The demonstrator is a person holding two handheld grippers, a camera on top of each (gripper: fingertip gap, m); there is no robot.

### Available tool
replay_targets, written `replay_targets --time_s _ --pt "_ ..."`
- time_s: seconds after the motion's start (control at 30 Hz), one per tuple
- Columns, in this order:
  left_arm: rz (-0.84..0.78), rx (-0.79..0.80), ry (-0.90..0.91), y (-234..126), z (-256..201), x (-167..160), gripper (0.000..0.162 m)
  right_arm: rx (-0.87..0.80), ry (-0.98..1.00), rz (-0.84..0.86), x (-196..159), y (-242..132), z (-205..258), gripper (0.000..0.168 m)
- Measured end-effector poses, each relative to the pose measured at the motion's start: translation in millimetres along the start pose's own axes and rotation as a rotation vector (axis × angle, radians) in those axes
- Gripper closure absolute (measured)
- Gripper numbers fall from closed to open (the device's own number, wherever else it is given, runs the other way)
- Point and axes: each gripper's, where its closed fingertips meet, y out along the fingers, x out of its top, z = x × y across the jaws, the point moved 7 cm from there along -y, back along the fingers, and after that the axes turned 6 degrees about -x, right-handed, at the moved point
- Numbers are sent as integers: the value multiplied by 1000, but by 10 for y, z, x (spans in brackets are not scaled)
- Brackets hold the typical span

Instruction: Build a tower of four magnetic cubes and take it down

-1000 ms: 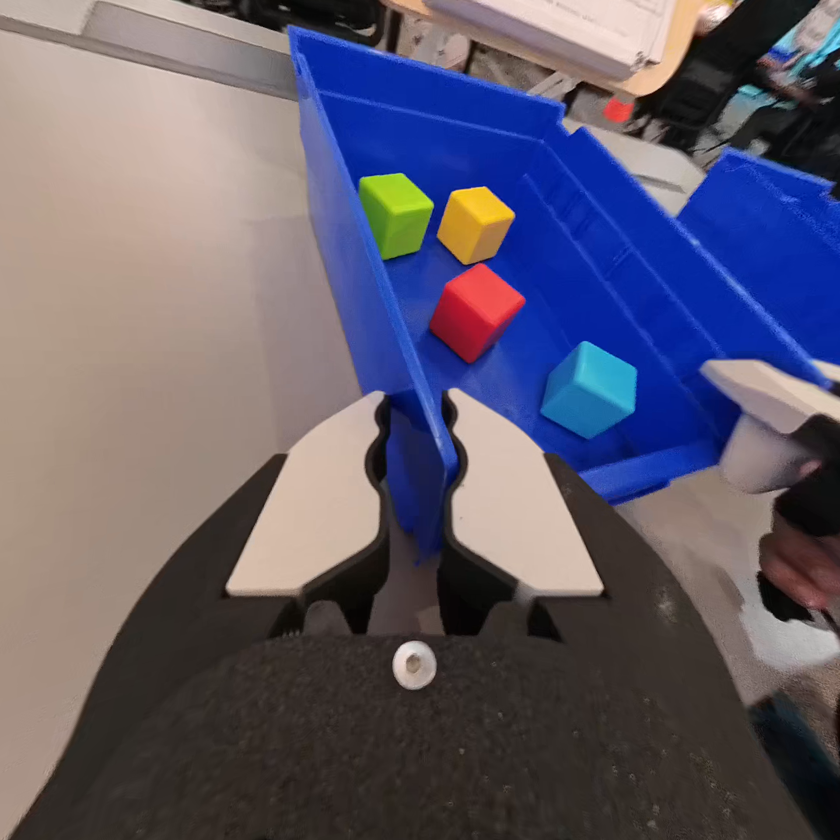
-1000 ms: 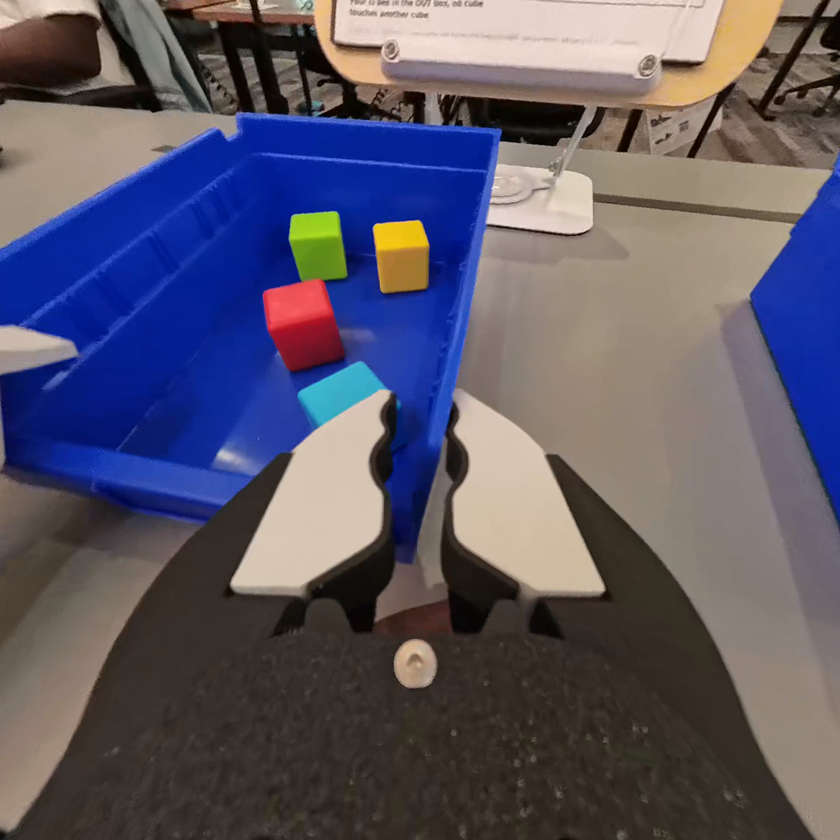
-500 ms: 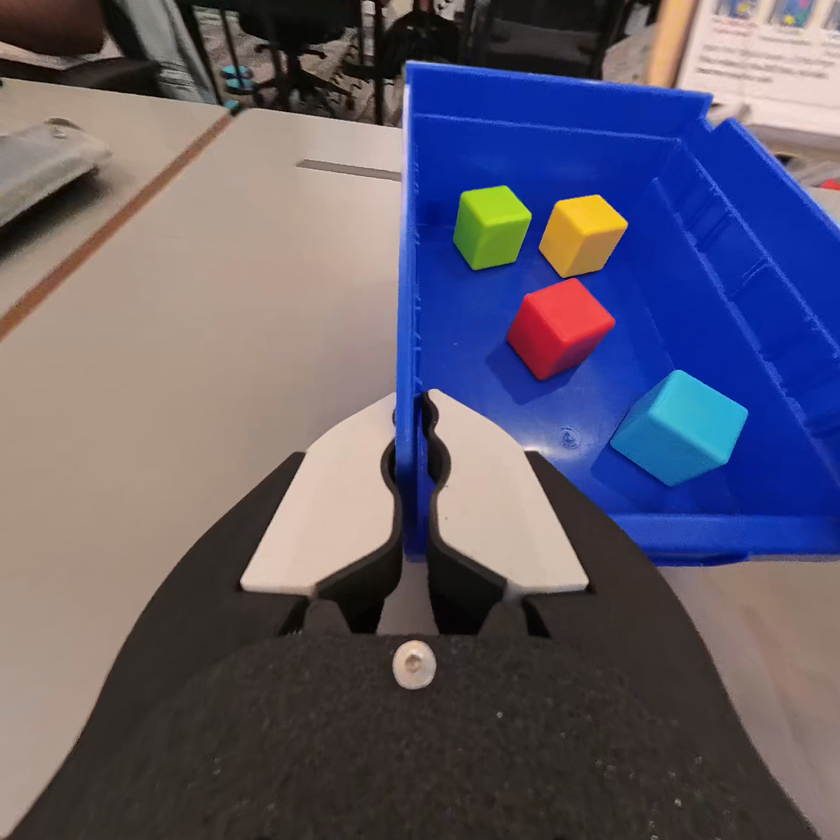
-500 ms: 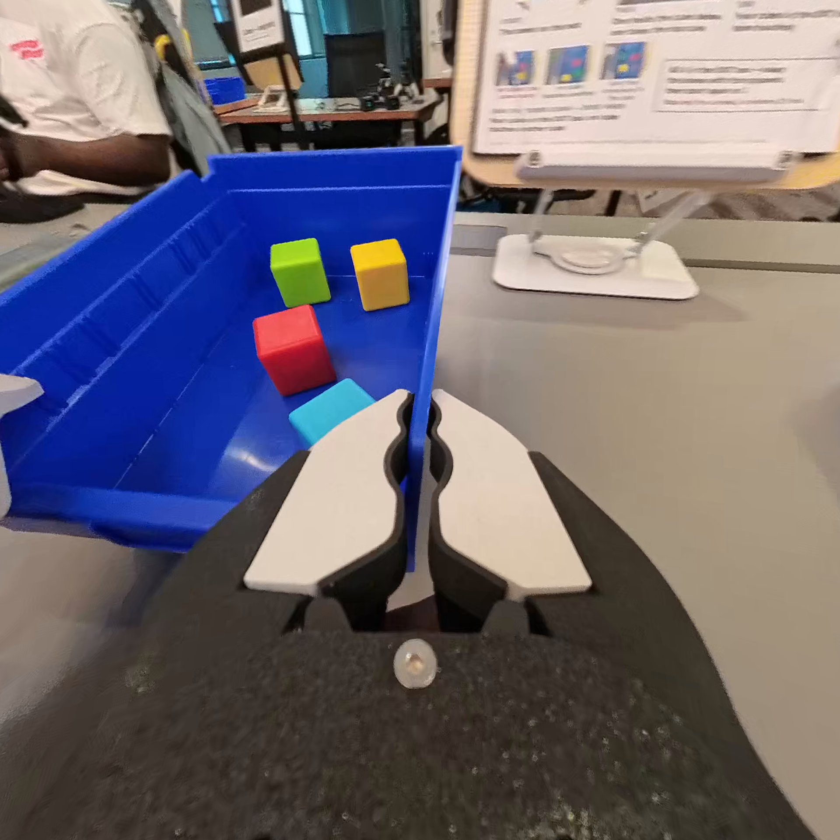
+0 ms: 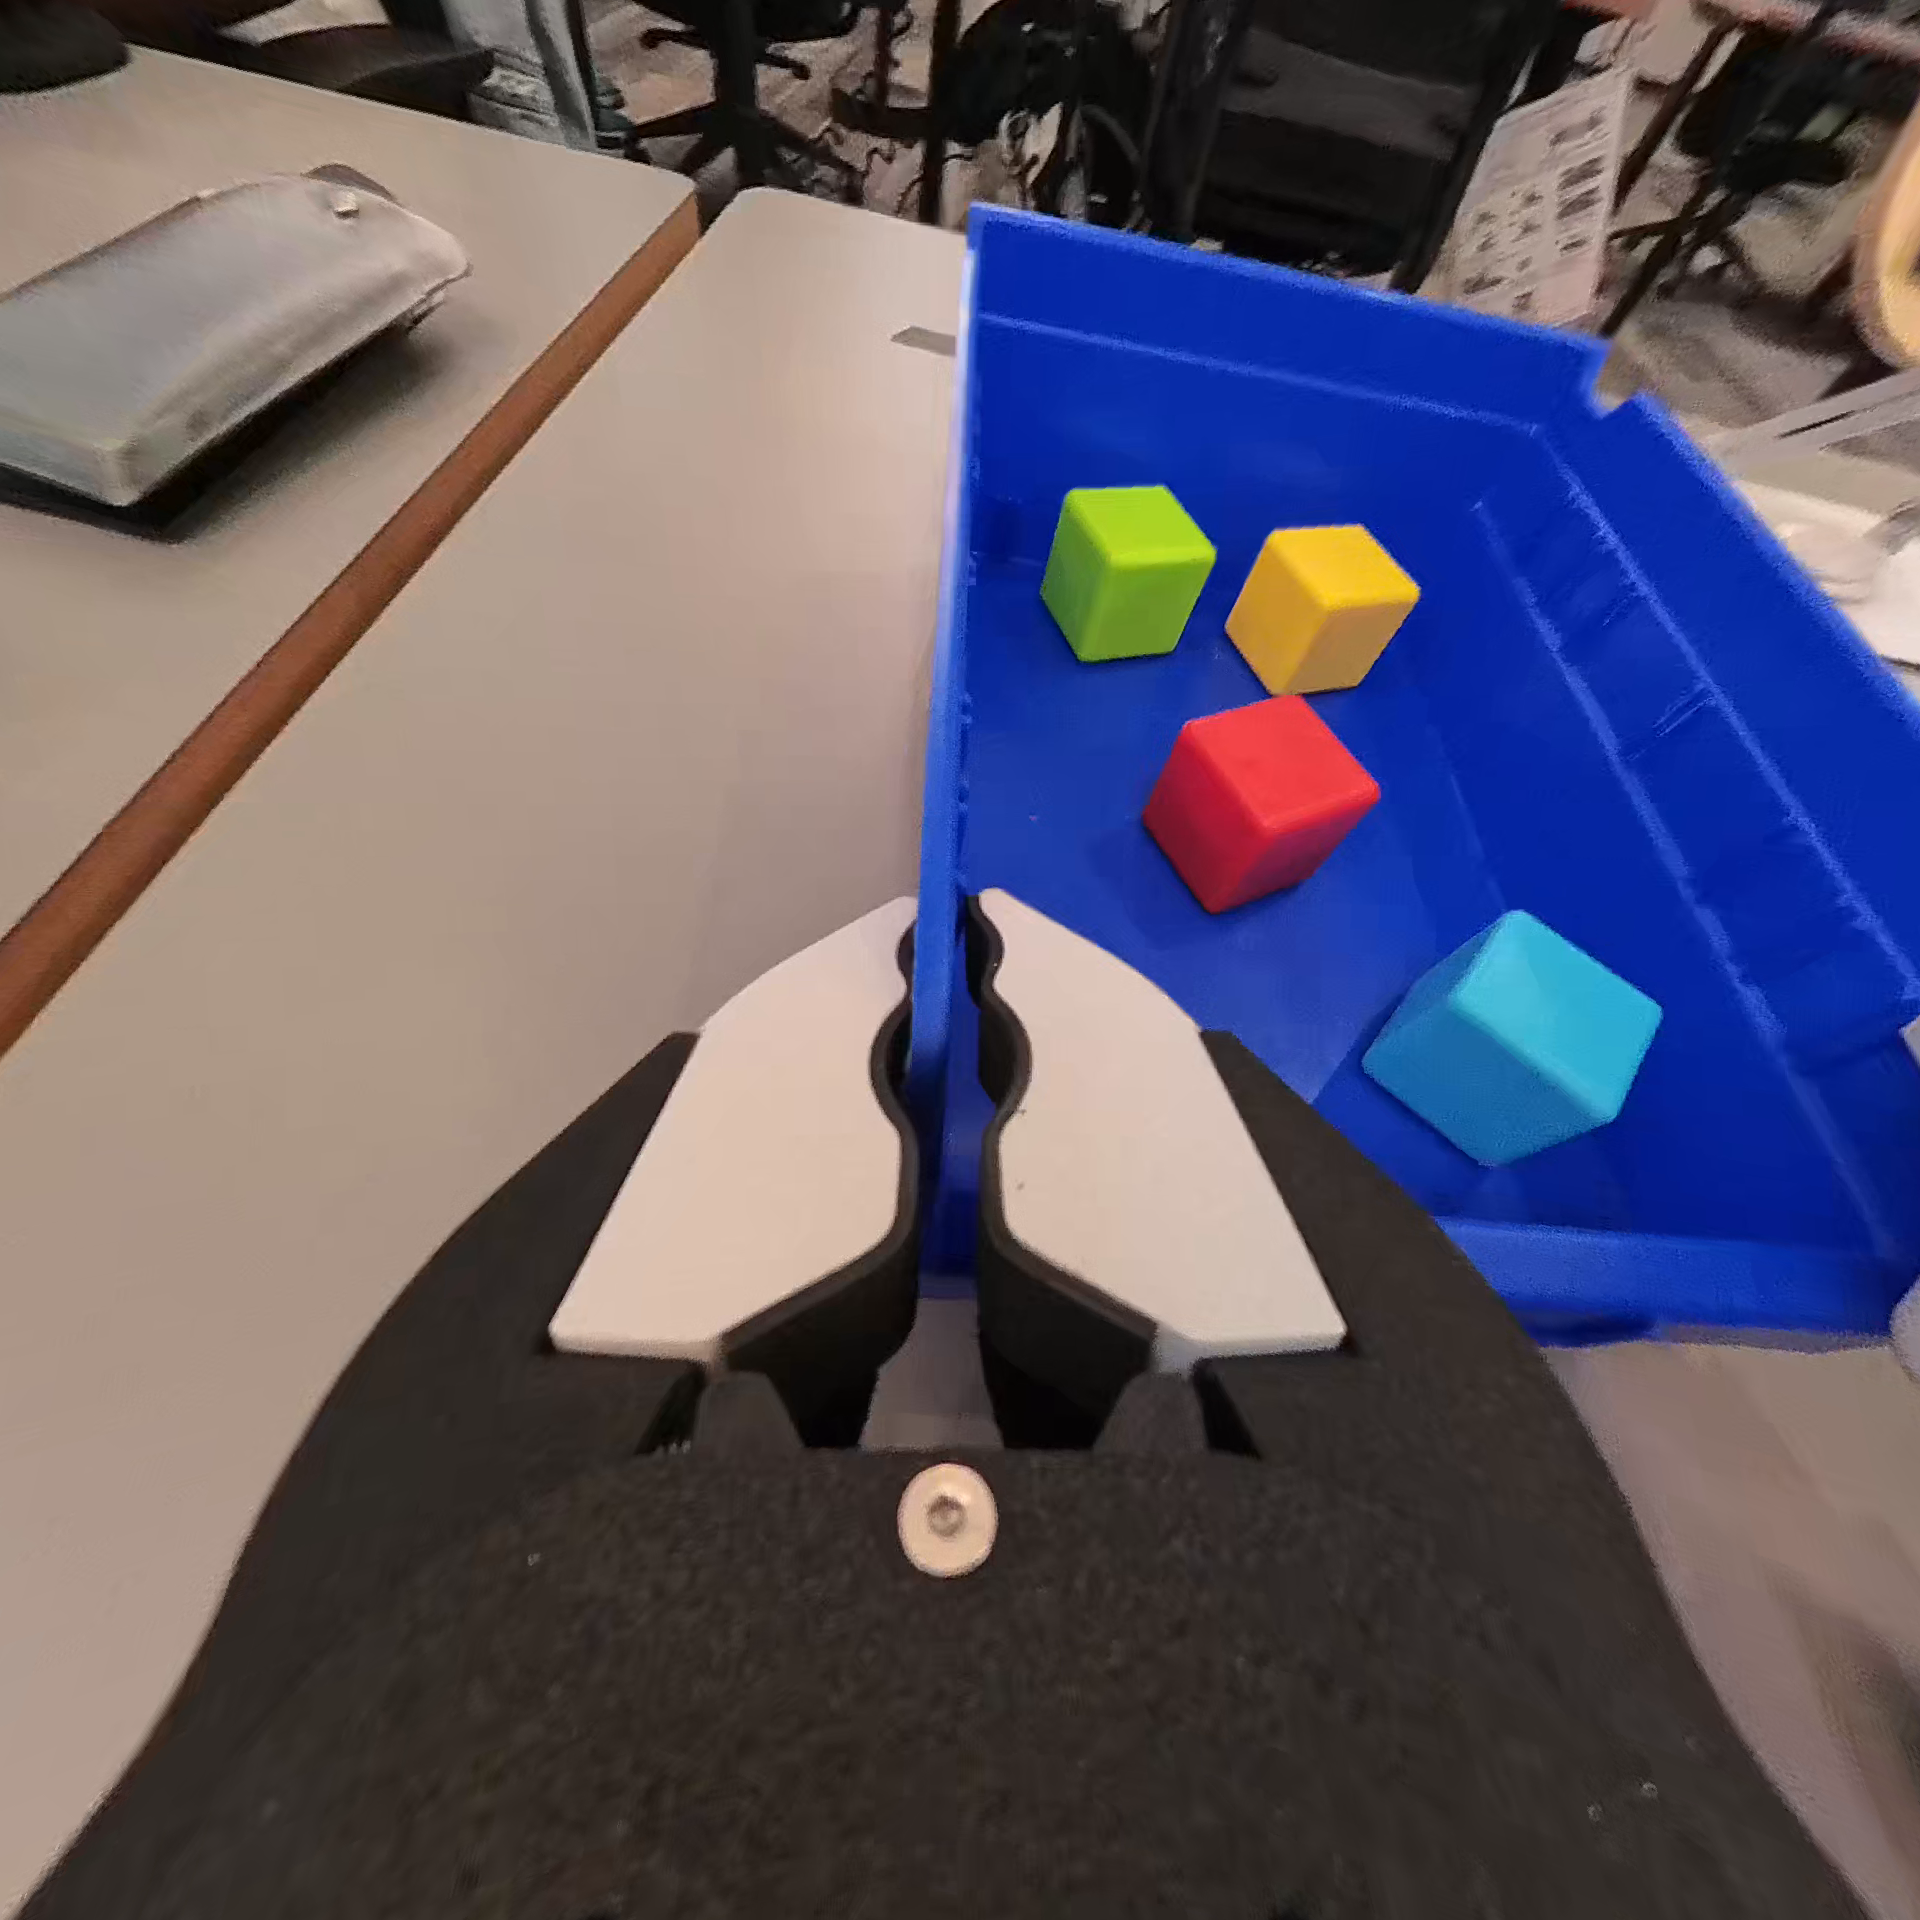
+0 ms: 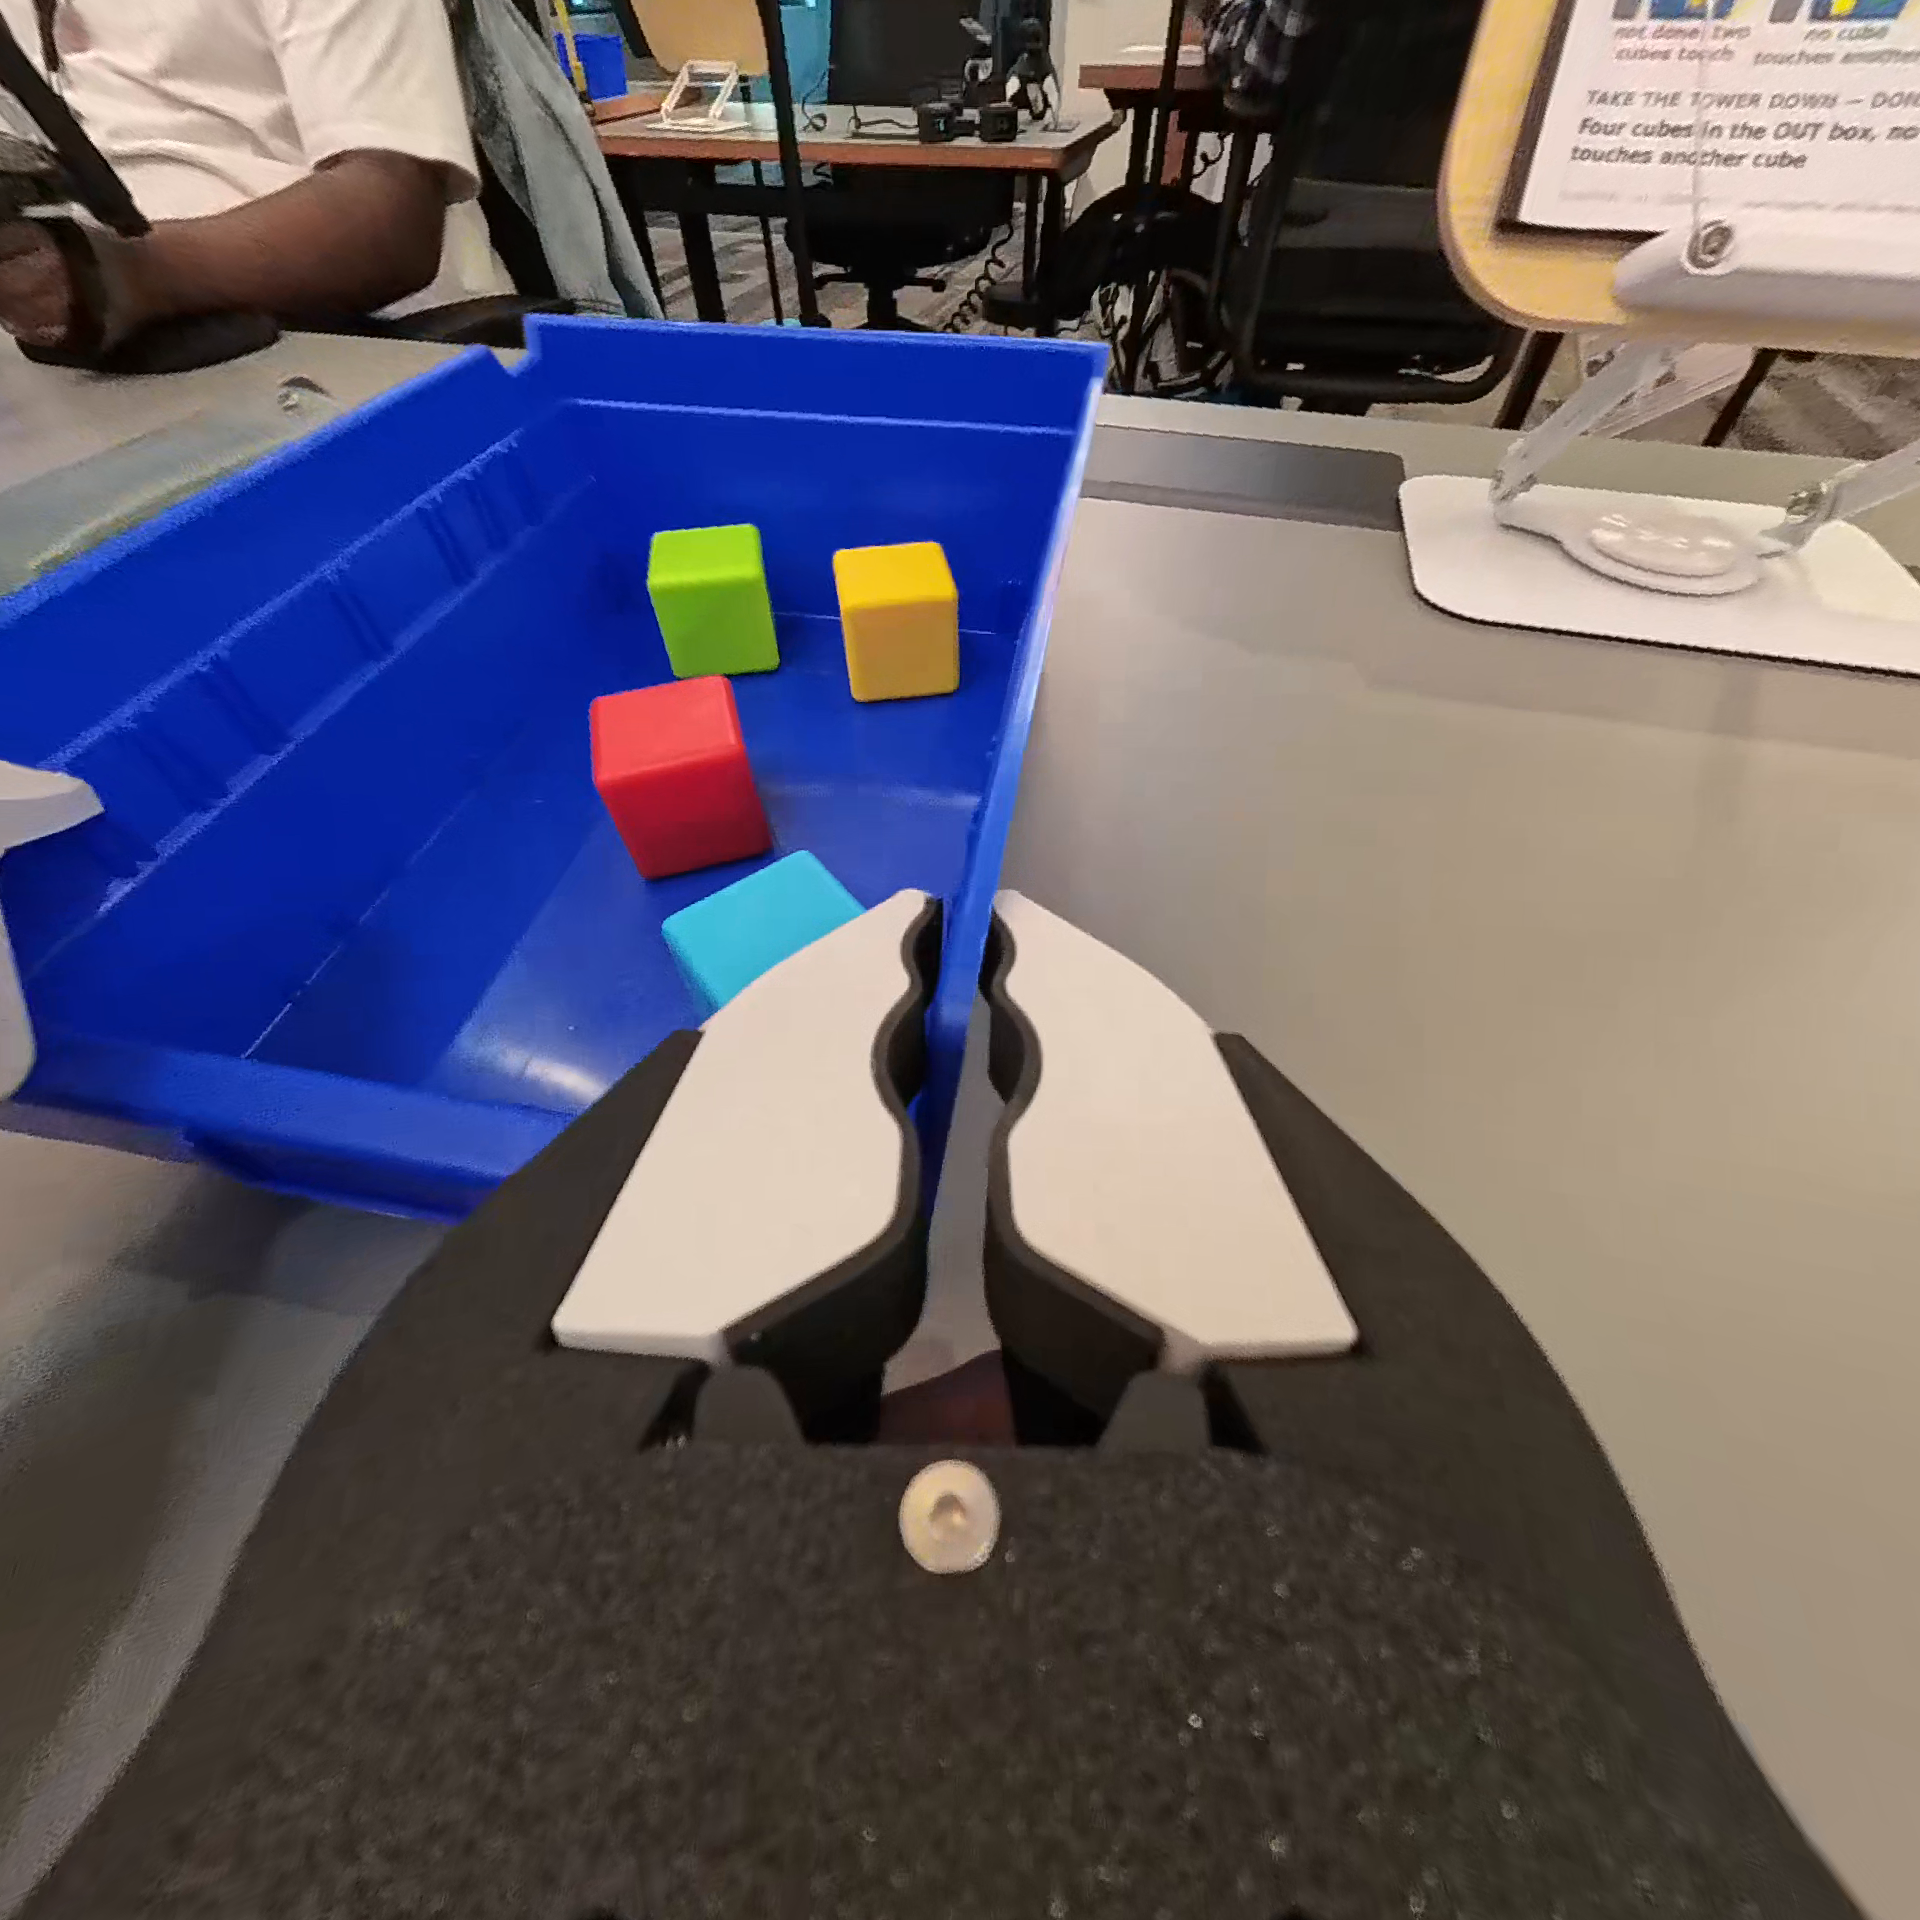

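Grey table (image 5: 520, 831) underneath, carrying one blue bin (image 5: 1714, 810) with its long axis running away from both cameras. Held at its two long side walls: left gripper (image 5: 940, 925) clamped on the left wall near the front corner, right gripper (image 6: 961, 914) clamped on the right wall (image 6: 1023, 727) near the front corner, one finger inside and one outside in each case. Four magnetic cubes loose on the bin floor, none stacked, none touching another as far as visible. Ahead and to the right of the left gripper, ahead and to the left of the right gripper. Nearest the front: cyan cube (image 5: 1512, 1039), just beside the inner finger of the right gripper and partly hidden by it in the right wrist view. Next back: red cube (image 6: 681, 774). At the far end, side by side: green cube (image 6: 712, 601) and yellow cube (image 6: 897, 620). Right gripper judged nearer to the cyan cube. No tower standing. White stand base (image 6: 1662, 561) well apart on the right.
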Motion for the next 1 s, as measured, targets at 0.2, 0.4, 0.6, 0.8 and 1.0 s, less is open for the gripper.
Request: replay_targets --time_s 0.2,0.4,0.6,0.8,1.0 --pt "-4 -68 -38 111 30 39 157 17 41 5 -6 21 -13 158" --pt "-81 -74 -160 22 108 58 128 113 -3 -24 39 -144 -132 130" --pt "-296 -49 -66 -593 -324 261 119 391 -64 -123 95 -807 -901 132" --pt "-195 -421 76 -656 -1723 -216 110 486 -25 -42 -267 -1129 -2211 133" --pt "-34 -721 82 -759 -2850 -854 107 460 70 -126 -551 -1526 -3065 131"
